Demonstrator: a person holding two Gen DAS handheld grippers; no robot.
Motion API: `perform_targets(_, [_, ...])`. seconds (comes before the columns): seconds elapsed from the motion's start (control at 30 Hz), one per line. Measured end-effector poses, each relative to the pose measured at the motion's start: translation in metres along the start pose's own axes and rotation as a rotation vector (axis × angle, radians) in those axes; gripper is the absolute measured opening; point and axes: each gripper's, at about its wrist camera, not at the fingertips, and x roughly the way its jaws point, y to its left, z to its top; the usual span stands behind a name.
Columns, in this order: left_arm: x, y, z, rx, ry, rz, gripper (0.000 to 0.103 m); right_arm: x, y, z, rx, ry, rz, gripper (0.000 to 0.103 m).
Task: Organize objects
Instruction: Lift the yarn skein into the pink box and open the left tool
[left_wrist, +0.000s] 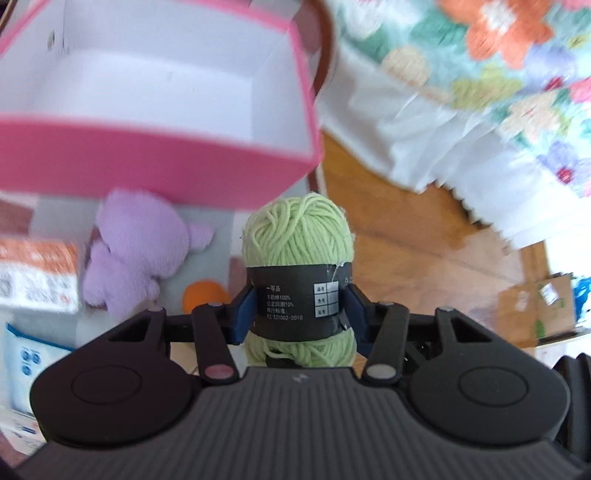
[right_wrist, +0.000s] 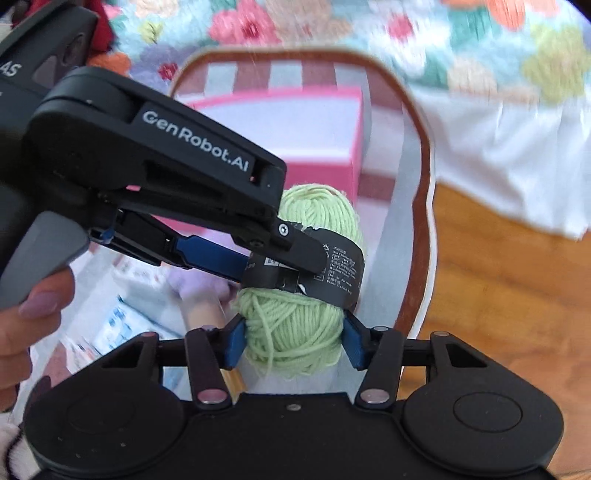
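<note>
Floral blanket (right_wrist: 461, 40) with a white frill fills the top and right of both views, over a wooden floor (left_wrist: 406, 236). Below it, a small table (right_wrist: 421, 206) with a brown rim and a striped pink-and-grey cloth top. Pink box (left_wrist: 155, 92), open, white inside, sits toward the table's far edge. Nearer on the tabletop, left side: purple plush toy (left_wrist: 136, 251), orange-and-white carton (left_wrist: 37, 277), blue-and-white packet (left_wrist: 33, 358), something small and orange (left_wrist: 205, 295), too hidden to name. Green yarn ball (left_wrist: 299, 236) with a black paper band (left_wrist: 299, 306) is held up above the table's right edge, just in front of the pink box. Left gripper (left_wrist: 300, 314) is clamped on the yarn at the band, blue pads pressing both sides. Right gripper (right_wrist: 293, 339) has its blue pads touching the yarn's lower end on both sides, below the band. A hand (right_wrist: 22, 317) with painted nails holds the left gripper's handle.
</note>
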Motion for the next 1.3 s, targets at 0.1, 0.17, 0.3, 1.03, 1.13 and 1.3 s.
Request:
perform_targets(0.1, [-0.036,-0.008,0.022,0.003,-0.037,-0.027,0.05,-0.021,0.012,0.028,-0.032,-0.04,-0.017,0.058])
perform_targets(0.17, [-0.061,-0.007,0.041,-0.013,-0.069,-0.063,0.051,-0.034,0.022,0.048,-0.051,-0.071,-0.033,0.058])
perform_targets(0.3, [-0.097,0.0,0.078,-0.015,-0.13,-0.112,0.05,-0.047,0.035,0.093,-0.075,-0.118,-0.045,0.058])
perform_targets(1.03, [0.026,0.105,0.199,-0.097,-0.038,-0.083,0.051,0.114,0.016,0.161,-0.076,-0.014,-0.104,0.056])
perform_targets(1.13, [0.049,0.125,0.206,-0.172,0.006,-0.099,0.049,0.131,0.008,0.161,-0.049,0.016,-0.132,0.054])
perform_targets(1.3, [0.058,0.138,0.201,-0.23,0.017,-0.116,0.049,0.143,0.011,0.162,-0.101,0.037,-0.15,0.044])
